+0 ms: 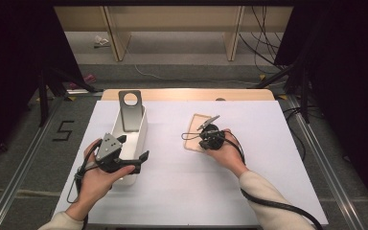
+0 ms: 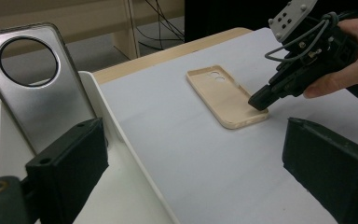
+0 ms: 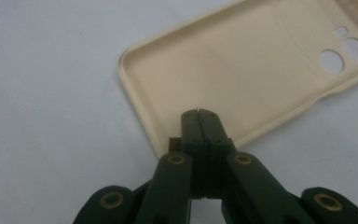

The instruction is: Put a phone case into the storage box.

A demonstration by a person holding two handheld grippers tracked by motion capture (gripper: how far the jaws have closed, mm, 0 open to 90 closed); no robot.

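Note:
A beige phone case (image 1: 194,128) (image 2: 223,95) (image 3: 242,70) lies open side up on the white table cover. My right gripper (image 1: 201,144) (image 2: 259,101) (image 3: 199,114) is shut, its tips resting on the case's near end, and nothing shows between the jaws. A grey phone case (image 1: 130,110) (image 2: 37,88) with a round camera hole leans upright in a white bin (image 1: 143,129) (image 2: 116,135). My left gripper (image 1: 133,147) (image 2: 196,144) is open with nothing in it. One jaw hangs over the bin's near end, the other over the table beside it.
The white cover (image 1: 172,182) spans the table, and a strip of wood (image 1: 187,94) shows along the far edge. Beyond lie floor cables (image 1: 263,48) and wooden furniture legs (image 1: 232,38). Black stands flank both sides.

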